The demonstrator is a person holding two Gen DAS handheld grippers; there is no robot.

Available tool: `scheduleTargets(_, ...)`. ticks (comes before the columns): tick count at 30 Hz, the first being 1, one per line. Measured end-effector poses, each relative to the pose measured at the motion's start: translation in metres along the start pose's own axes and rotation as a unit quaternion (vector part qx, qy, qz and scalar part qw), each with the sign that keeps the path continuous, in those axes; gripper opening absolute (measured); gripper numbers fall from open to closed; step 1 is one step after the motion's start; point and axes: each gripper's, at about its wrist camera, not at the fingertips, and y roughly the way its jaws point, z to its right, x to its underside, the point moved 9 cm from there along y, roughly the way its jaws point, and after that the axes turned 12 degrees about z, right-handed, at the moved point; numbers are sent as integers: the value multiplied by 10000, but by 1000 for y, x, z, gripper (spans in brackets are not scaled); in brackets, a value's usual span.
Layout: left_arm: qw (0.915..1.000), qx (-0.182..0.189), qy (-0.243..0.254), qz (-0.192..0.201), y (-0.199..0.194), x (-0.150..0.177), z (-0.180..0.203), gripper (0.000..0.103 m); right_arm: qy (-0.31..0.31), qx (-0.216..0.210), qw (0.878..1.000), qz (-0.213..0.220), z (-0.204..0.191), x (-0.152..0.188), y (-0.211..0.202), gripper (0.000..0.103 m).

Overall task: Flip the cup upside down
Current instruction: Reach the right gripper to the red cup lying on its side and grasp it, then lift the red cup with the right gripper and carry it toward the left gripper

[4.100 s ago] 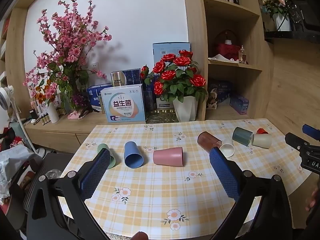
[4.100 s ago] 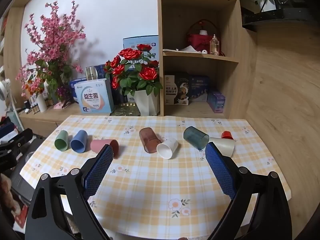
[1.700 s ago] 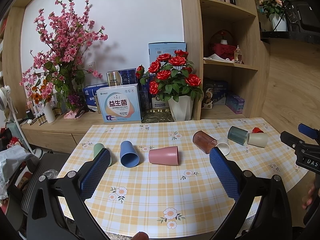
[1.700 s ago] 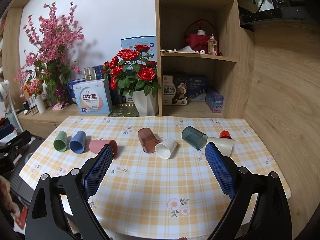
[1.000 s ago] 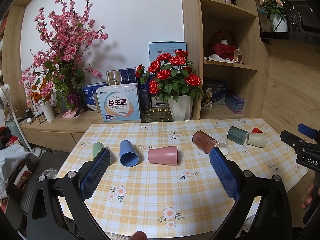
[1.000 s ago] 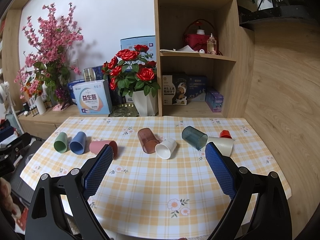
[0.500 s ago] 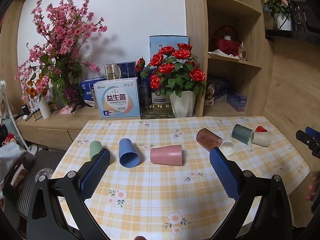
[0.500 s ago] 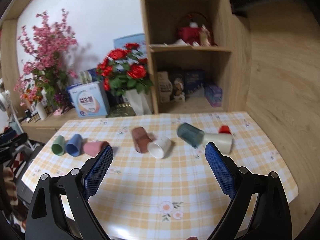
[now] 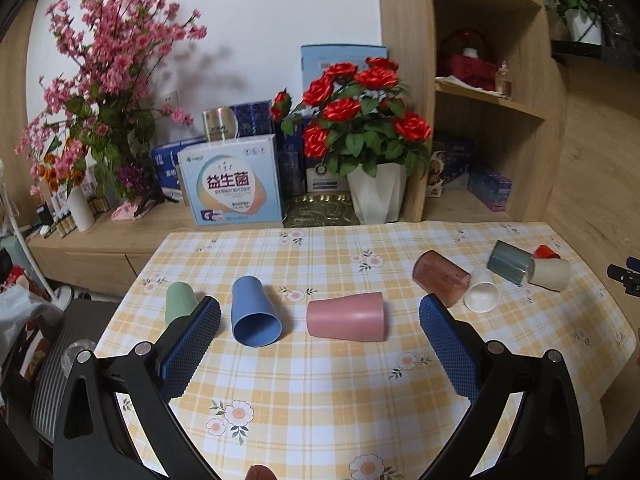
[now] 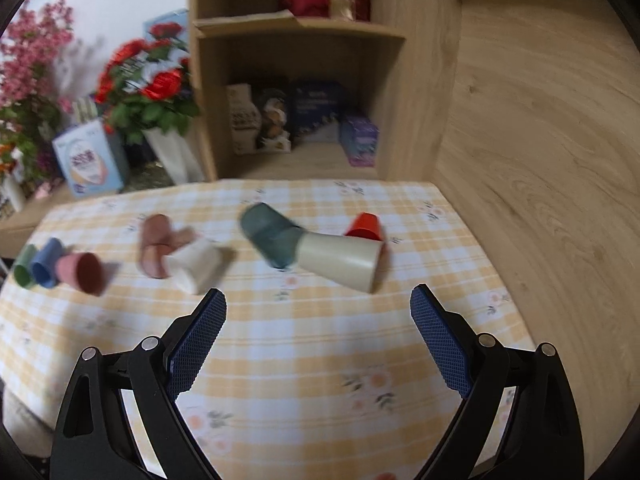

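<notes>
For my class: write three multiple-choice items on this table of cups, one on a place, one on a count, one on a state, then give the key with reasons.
1. What lies directly right of the blue cup in the left wrist view?
A. pink cup
B. red cup
C. white cup

2. How many cups are on the table?
A. five
B. eight
C. eleven

3. How stand the right tongs?
A. shut on a cup
B. open, holding nothing
C. out of view

Key:
1 A, the pink cup lies on its side next to the blue cup.
2 B, eight show on the table.
3 B, the right tongs are spread wide over the cloth.
</notes>
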Motion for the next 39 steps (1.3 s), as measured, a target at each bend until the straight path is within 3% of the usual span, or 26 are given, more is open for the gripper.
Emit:
scheduleTargets(6,9998,-130,-38,-167,21,6,-7,97,147,19,9996,-256,28,-6,55,90)
scheduleTargets(13,9970,-724,-34,-258,34,12,-34,97,594,-2,9930,-1019,47,-17,150,90)
scheduleTargets(21,9935,-1005,-263,-476,53,23,-57,97,1012,198,9787,-1775,57,-15,245,90)
scheduleTargets(31,9923,-904,-376,-753,73,39,-58,97,1124,398,9587,-2582,55,14,287,90)
scheduleTargets(34,9918,-880,-426,-819,76,43,-60,97,1218,410,9523,-2769,55,25,292,61)
scheduleTargets(36,9915,-894,-429,-846,77,45,-61,97,1335,410,9465,-2909,55,33,294,58)
scheduleTargets(39,9910,-910,-452,-869,77,48,-62,97,1331,372,9471,-2897,54,33,295,56)
